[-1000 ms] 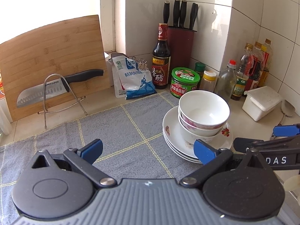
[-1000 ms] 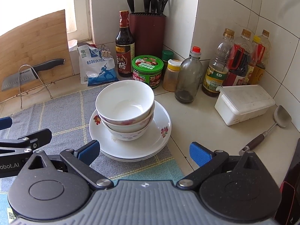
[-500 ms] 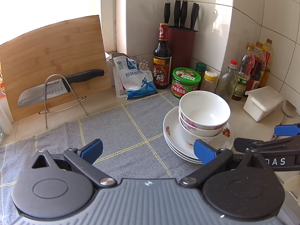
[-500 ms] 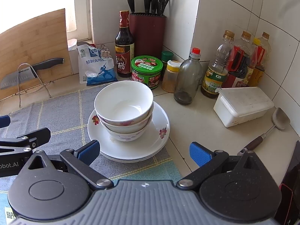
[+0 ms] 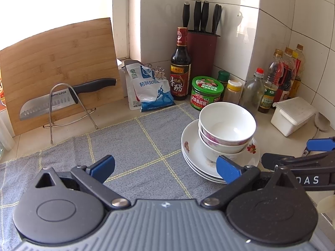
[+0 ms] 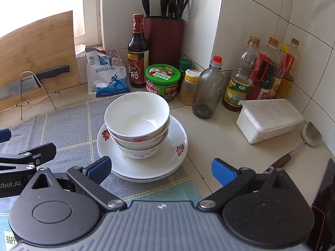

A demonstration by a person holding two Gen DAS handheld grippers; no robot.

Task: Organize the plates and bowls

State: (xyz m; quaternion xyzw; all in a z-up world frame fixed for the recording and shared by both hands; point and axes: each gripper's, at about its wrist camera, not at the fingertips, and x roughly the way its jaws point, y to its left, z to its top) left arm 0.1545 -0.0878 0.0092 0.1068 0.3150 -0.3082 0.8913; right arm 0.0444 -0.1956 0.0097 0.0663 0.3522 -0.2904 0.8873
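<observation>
While you hold both tongs back from the crockery, very little shifts across the last second: the view from each wrist drifts only slightly, the stack sits a touch differently in frame, and nothing on the bench is displaced. Your left tongs (image 5: 165, 165) stand spread wide and empty over the grey cloth (image 5: 129, 146), and your right tongs (image 6: 161, 167) are spread just as wide and empty, with the pile directly ahead between their blue pads.

The bowls (image 6: 137, 123) sit nested one inside another on top of the plates (image 6: 167, 167), which lie stacked flat with their near edge on the cloth and their far edge out over the bare bench (image 6: 211, 142). That is a tidy pile as it stands. It would suit a job whose stacking is complete and your tongs pulling clear; it would equally suit a pile still to be taken apart and sorted. The small drift does not settle which.

Around you is a tiled kitchen corner under bright window light. Just behind the stack stand a green-lidded jar (image 6: 162, 81), a dark vinegar bottle (image 6: 138, 56) and a knife block (image 6: 164, 35); a clear glass bottle (image 6: 207, 92), oil bottles and a white lidded box (image 6: 270, 119) crowd the right. A cleaver (image 5: 62, 100) rests on a wire stand against a bamboo board (image 5: 58, 62).
</observation>
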